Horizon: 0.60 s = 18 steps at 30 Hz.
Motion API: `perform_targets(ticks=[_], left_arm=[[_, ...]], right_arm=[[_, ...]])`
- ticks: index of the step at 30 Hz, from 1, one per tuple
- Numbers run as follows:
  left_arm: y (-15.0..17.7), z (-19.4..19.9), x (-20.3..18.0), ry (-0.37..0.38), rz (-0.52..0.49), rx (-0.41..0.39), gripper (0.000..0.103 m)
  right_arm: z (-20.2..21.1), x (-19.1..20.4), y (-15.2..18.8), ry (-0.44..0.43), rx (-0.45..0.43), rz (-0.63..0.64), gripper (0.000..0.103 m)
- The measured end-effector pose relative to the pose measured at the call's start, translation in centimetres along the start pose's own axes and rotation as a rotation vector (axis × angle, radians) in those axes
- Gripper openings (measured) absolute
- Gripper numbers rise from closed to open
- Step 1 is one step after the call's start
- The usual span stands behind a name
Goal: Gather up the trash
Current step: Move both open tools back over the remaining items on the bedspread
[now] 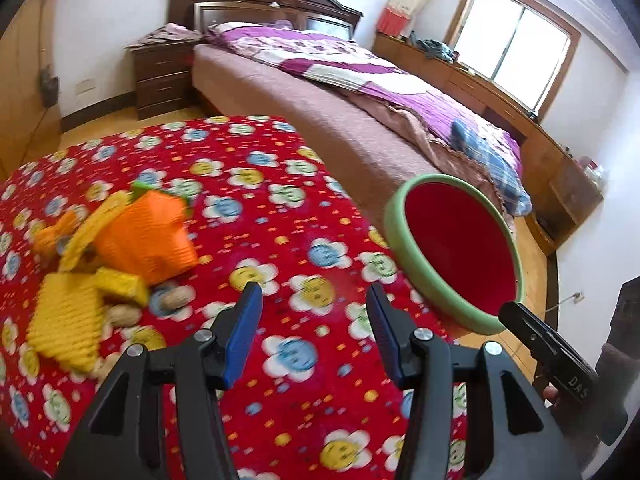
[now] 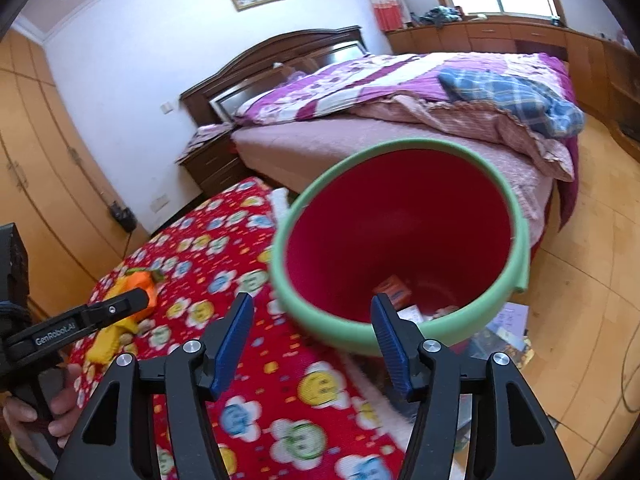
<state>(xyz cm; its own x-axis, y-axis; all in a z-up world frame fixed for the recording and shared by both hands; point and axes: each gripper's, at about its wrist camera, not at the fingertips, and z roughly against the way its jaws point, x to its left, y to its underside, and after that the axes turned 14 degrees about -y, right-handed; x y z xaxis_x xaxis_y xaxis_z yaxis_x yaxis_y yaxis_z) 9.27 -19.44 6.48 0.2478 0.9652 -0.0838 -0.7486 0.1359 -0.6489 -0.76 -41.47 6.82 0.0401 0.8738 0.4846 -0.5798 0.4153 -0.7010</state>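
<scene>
The left gripper [image 2: 136, 300] reads "GenRobot.AI"; the right gripper [image 1: 508, 312] reads "DAS".

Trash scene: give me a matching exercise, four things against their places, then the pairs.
Things:
1 orange carton
2 peanuts
3 small orange box
4 plaid cloth

Places:
A inside the red bin
B on the bed
C on the red flowered cloth, far end of the pile
D beside the yellow cartons

Pairs: 1-C, 2-D, 3-A, 4-B
</scene>
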Motion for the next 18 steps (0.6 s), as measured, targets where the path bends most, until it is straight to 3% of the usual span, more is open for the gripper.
perform_targets(ticks=[8, 18], left_arm=[[1.2, 2.1, 4.0, -0.068, 0.064, -0.020, 0.054], [2.8, 2.9, 8.9, -0.139, 0.135, -0.018, 0.054]], right_arm=[[-1.1, 3.9, 1.8, -0.077, 0.046, 0.026, 0.067], [-4.0, 6.9, 3.6, -0.104, 0.108, 0.056, 0.071]])
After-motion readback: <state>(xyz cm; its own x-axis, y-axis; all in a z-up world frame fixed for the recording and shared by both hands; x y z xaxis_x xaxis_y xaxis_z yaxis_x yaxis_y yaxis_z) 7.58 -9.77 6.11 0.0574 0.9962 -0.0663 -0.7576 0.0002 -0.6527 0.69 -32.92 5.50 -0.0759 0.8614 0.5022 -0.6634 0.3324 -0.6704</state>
